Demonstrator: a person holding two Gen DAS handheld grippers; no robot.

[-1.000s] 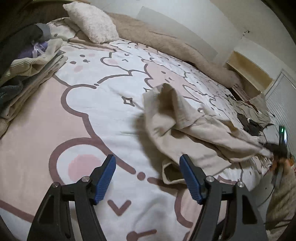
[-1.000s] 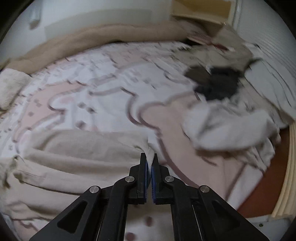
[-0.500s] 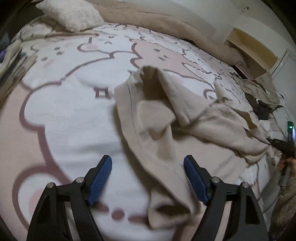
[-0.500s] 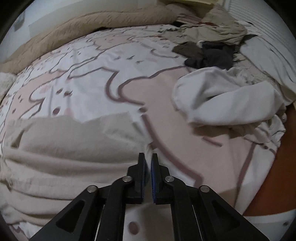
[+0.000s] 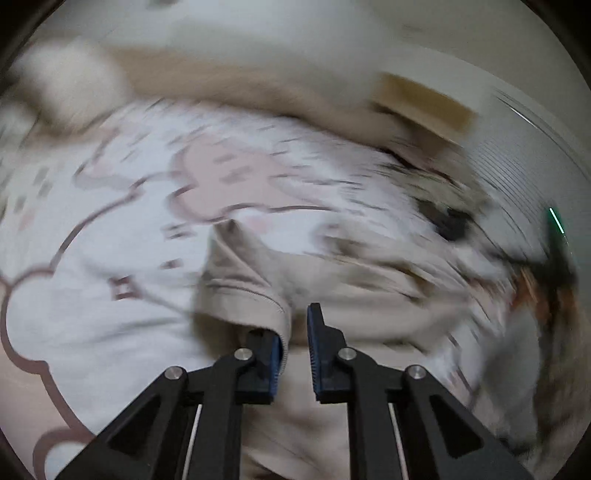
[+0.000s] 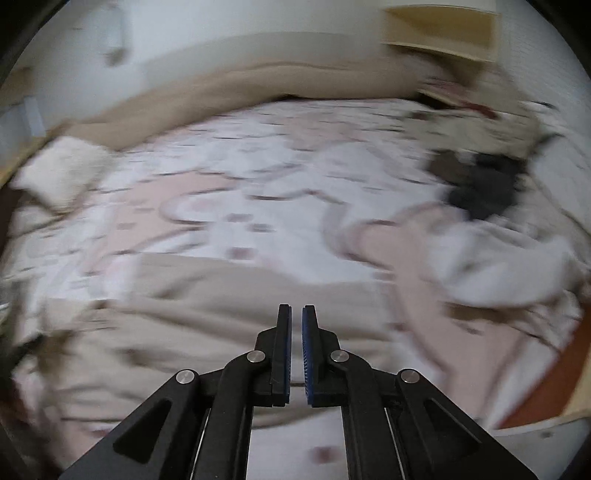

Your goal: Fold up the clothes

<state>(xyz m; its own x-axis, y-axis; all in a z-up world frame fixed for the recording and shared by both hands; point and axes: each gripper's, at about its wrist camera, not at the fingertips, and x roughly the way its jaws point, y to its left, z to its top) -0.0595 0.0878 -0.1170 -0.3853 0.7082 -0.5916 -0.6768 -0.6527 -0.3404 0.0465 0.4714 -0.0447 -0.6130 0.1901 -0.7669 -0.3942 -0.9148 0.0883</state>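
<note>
A beige garment (image 5: 351, 295) lies crumpled on the pink-and-white cartoon bedspread (image 5: 110, 325). In the left wrist view its ribbed hem (image 5: 255, 295) curls up over the left finger and drops between the blue pads. My left gripper (image 5: 297, 325) is closing on that hem, with a narrow gap still showing. The same garment (image 6: 221, 314) spreads wide under my right gripper (image 6: 296, 312), which is shut. No cloth shows between the right pads. Both views are blurred by motion.
A white garment (image 6: 498, 258) and dark clothes (image 6: 484, 188) are heaped at the right of the bed. A fluffy cushion (image 6: 62, 170) lies far left, and a tan blanket (image 6: 240, 85) runs along the far edge. A wooden shelf (image 6: 443, 29) hangs on the wall.
My left gripper came forward over the beige garment and its wide-open jaws closed around the hem. The right gripper stayed shut while its view swung up across the bed.
</note>
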